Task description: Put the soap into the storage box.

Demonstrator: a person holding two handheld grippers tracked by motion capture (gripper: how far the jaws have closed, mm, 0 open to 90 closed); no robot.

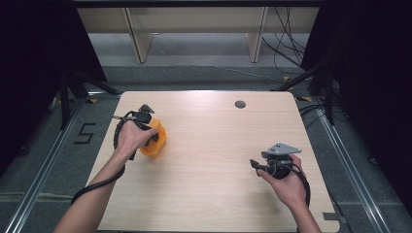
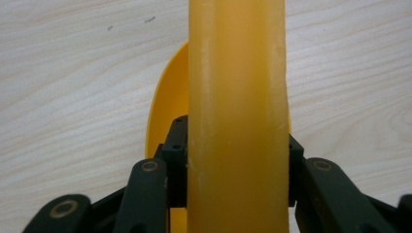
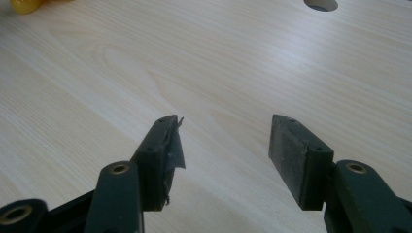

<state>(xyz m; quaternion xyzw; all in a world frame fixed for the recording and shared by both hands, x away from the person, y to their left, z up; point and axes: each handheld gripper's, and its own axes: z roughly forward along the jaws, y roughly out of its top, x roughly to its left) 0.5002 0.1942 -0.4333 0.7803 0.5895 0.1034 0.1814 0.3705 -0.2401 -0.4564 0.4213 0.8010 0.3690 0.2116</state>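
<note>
Orange plastic cup [image 1: 156, 140]: glossy, translucent yellow-orange wall, sits at table [image 1: 214, 160] 9 o'clock, tilted. Contents not visible. Left gripper [image 2: 236, 160] jaws clamped on cup rim wall. Right gripper [image 3: 223, 155] at 4 o'clock, jaws apart, holding nothing.

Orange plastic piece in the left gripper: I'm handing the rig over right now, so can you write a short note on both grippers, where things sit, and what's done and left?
Left gripper: shut on the orange plastic piece, a broad yellow-orange band between its fingers in the left gripper view. It sits at the left side of the light wooden table; whether it rests on the wood or is lifted, I cannot tell.
Right gripper: open, nothing between its fingers, low over bare wood at the right front.
Done: the piece is grasped.
Left: moving and setting it down; the right gripper has yet to join in.
</note>
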